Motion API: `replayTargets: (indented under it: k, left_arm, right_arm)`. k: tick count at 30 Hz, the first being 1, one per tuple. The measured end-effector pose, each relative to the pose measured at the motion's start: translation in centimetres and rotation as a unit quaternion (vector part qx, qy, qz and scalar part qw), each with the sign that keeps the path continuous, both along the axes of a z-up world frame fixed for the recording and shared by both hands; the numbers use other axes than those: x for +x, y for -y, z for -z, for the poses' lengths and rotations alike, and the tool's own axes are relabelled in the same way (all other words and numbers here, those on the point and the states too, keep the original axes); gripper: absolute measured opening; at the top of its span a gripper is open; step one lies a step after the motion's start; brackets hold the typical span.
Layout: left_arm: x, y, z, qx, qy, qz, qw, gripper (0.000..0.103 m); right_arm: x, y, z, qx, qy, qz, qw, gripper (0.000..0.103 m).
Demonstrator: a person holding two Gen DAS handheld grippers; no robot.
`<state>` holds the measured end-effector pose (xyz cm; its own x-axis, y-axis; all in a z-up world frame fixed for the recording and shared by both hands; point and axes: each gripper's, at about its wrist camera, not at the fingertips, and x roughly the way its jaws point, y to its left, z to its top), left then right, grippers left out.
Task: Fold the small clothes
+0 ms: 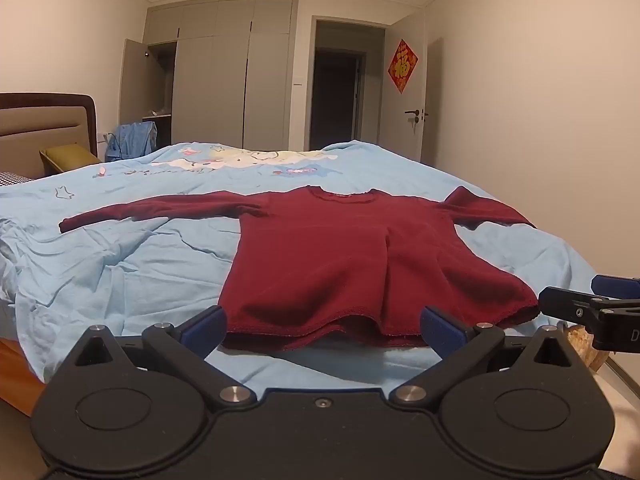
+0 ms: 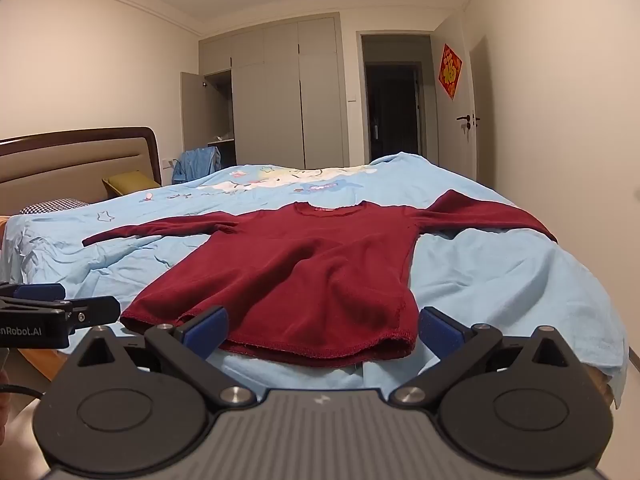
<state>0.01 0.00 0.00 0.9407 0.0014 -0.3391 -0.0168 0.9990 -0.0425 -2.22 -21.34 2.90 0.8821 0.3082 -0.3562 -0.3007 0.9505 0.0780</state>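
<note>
Both claws, left claw [image 1: 322,330] and right claw [image 2: 322,330], spread wide at sweater [image 1: 340,256] hem.

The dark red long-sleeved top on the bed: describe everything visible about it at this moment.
The dark red long-sleeved top is a small knit or fleece-like garment with a round neckline and stitched hem. It lies spread flat on the light blue bedsheet, neckline away from the cameras, hem at the near bed edge. Its left sleeve stretches straight out; the right sleeve bends and drapes toward the bed's side. A soft crease runs down the middle. The left gripper and right gripper are both open just short of the hem, not touching it.
</note>
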Motion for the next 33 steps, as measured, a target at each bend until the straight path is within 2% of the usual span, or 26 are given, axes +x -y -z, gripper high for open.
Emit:
replayTargets:
  k: [33]
  left_arm:
    - [0.13, 0.2, 0.02, 0.011, -0.002, 0.0, 0.9999, 0.102]
  right_arm:
    - [0.28, 0.14, 0.13, 0.003, -0.007, 0.0, 1.0, 0.103]
